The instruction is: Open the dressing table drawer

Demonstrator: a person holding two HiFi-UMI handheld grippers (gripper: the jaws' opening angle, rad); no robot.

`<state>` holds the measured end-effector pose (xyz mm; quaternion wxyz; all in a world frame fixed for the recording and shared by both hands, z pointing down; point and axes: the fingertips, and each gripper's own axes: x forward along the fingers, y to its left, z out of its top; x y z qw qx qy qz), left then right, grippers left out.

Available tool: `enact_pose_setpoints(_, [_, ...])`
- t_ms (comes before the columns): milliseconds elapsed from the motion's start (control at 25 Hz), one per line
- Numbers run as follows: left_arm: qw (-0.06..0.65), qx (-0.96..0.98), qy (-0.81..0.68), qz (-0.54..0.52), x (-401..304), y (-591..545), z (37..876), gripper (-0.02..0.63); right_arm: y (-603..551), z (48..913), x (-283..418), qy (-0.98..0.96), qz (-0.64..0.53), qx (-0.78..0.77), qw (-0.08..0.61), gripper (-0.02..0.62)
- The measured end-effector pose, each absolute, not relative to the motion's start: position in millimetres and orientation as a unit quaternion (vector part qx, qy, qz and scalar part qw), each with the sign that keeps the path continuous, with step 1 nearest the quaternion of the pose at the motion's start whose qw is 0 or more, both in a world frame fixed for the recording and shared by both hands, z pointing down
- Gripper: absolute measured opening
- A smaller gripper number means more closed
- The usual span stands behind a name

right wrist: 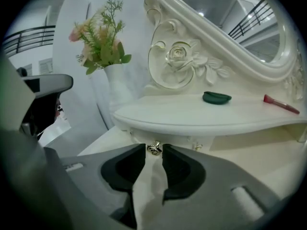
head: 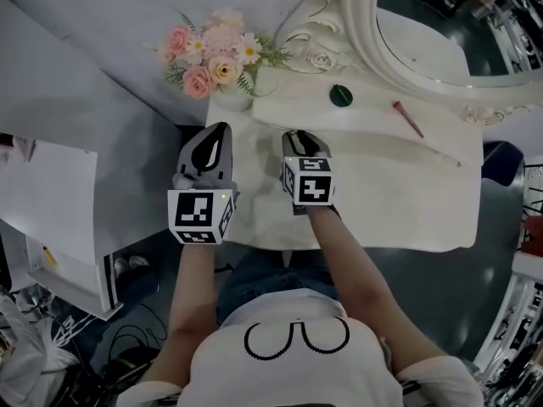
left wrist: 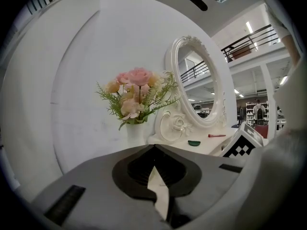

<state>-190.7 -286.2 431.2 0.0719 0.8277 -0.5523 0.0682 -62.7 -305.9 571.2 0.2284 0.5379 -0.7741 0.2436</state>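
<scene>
One small metal knob (right wrist: 154, 148) is standing out from the drawer front (right wrist: 176, 140), which is sitting at the back of the tabletop (head: 399, 202) beneath the raised shelf (head: 373, 113), toward its left end. The drawer is reading as shut, its front tucked under the shelf lip.

The right gripper (head: 297, 136) is pointing down at the knob. Its jaws are standing partly apart with the knob just at their tips, one pad on each side, and no pad is clearly pressing yet. Judgement: it is being lined up to pinch the knob so the drawer can be pulled toward the front edge.

The left gripper (left wrist: 153, 150) is hanging beside the tabletop's left edge, jaws together at the tips with nothing between them. It is probably being kept clear of the pull path.

On the shelf, a green piece (head: 341, 95) and a red-handled brush (head: 408, 119) are lying apart. A vase of pink flowers (head: 212, 58) is standing at the back left corner, beside the carved mirror frame (head: 318, 24).

No brand or writing is reading anywhere; the gripper cubes (head: 307, 180) are carrying only black-and-white square markers.
</scene>
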Motion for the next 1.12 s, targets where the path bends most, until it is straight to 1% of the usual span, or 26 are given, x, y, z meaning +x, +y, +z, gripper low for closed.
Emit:
enact_pose_setpoints(120, [0.076, 0.827, -0.552, 0.07, -191, -286, 435, -0.002, -311, 579, -65, -0.766, 0.256, 0.541, 0.234, 0.11])
enact_pose_setpoints(280, [0.079, 0.827, -0.552, 0.071, -192, -284, 437, -0.002, -312, 583, -66, -0.758, 0.267, 0.548, 0.232, 0.094])
enact_pose_setpoints(1120, [0.077, 0.826, -0.555, 0.058, -198, -264, 436, -0.002, -261, 584, -68, -0.754, 0.279, 0.545, 0.235, 0.094])
